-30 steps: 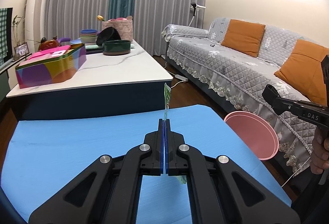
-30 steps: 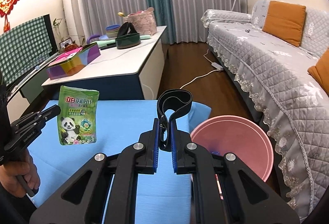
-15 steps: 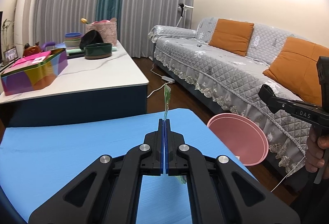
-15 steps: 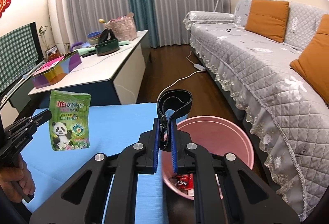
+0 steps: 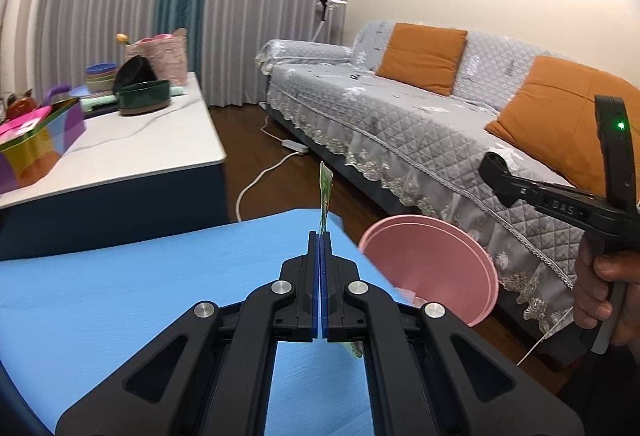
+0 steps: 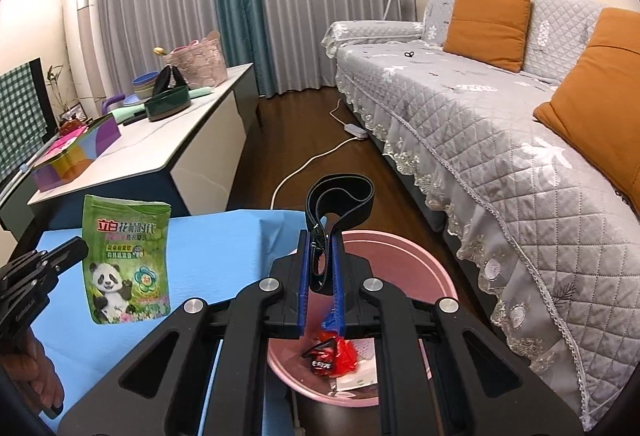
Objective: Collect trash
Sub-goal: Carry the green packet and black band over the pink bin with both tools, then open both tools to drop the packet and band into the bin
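Blue mat (image 6: 208, 236) | limp black strap (image 6: 340, 192) being pinched by right gripper (image 6: 320, 268), bin (image 6: 404, 248) at 6 o'clock | light crinkly pouch (image 6: 126, 256) being clamped edgewise by left gripper (image 5: 322, 236)

Warm, even indoor light fills both views, and a bright patch shows at the ceiling in the top left corner of the right wrist view. Shadows are soft. The fisheye lens bends the curtains (image 5: 224, 8) and sofa (image 6: 500, 124) and leaves dark corners. The left view is slightly motion-blurred; the right is sharper.
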Demonstrator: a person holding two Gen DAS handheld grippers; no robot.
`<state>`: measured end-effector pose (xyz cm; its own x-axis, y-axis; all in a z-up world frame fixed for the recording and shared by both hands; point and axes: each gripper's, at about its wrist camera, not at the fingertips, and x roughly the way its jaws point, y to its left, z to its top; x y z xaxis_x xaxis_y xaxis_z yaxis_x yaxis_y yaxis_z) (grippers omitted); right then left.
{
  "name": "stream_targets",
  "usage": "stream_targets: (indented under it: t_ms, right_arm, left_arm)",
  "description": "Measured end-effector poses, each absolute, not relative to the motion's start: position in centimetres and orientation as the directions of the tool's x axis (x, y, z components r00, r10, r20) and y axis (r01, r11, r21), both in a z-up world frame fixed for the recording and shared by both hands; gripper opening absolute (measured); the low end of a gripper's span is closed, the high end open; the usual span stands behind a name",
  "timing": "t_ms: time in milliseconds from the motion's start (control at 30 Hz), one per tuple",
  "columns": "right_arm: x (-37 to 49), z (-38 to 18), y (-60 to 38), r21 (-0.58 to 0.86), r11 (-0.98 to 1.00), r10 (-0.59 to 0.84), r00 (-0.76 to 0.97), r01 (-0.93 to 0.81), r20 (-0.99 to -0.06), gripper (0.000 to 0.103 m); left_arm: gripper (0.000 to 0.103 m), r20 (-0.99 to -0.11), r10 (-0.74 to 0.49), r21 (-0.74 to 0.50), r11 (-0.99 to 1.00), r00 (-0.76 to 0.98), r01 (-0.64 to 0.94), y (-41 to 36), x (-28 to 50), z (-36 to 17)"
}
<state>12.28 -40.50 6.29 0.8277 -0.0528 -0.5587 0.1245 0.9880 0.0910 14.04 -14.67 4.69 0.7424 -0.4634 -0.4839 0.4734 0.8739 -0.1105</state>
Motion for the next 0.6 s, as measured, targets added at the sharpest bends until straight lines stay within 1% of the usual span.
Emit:
stream_targets:
  t_ms: [600]
  right_arm:
    - [14.2,4.1,-44.5,0.110,0.975,-0.090,0.798,0.193,-0.595,0.011]
  left_arm:
    - [0.000,-0.509,-0.533,-0.103,0.817,0.676,0.567,-25.1,18.0,3.7]
